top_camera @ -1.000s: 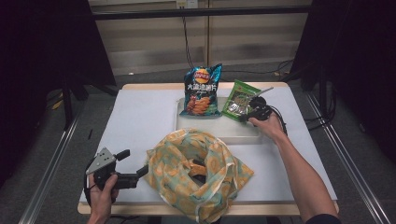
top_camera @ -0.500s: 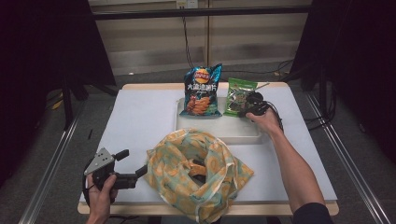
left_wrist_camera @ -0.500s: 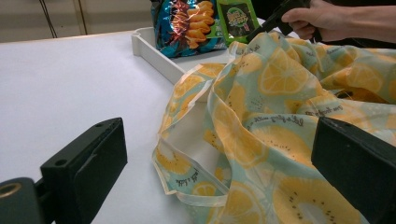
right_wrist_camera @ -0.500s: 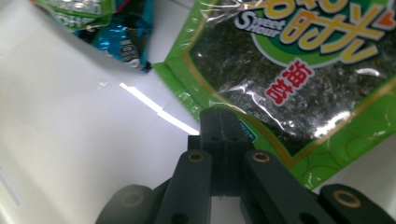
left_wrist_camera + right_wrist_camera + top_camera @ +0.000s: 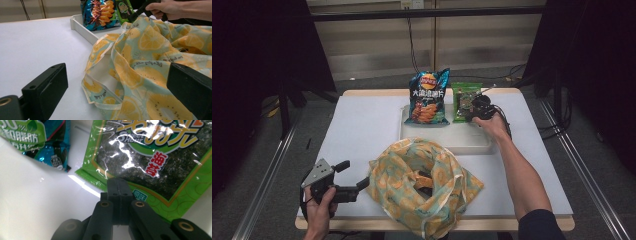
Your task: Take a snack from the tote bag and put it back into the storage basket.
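Observation:
A fabric bag [image 5: 422,187] printed with lemon slices lies crumpled at the table's front, with something orange inside its mouth. My left gripper [image 5: 354,175] rests at the bag's left edge, open, and its jaws [image 5: 117,85] stand wide on either side of the cloth without touching it. A blue chip bag [image 5: 428,97] and a green seaweed packet [image 5: 463,97] lean at the back of a white tray [image 5: 447,145]. My right gripper [image 5: 472,112] is at the seaweed packet [image 5: 155,157]. Its jaws [image 5: 117,181] are shut flush together, tips over the packet's lower edge, nothing between them.
The white table [image 5: 362,125] has bare surface to the left of the tray. Cables trail off the table's back right corner [image 5: 507,107]. Dark floor and metal rails run along both sides.
My right hand and gripper have slid a little to the left along the seaweed packet, which now stands more upright. The left gripper and the fabric bag have stayed put.

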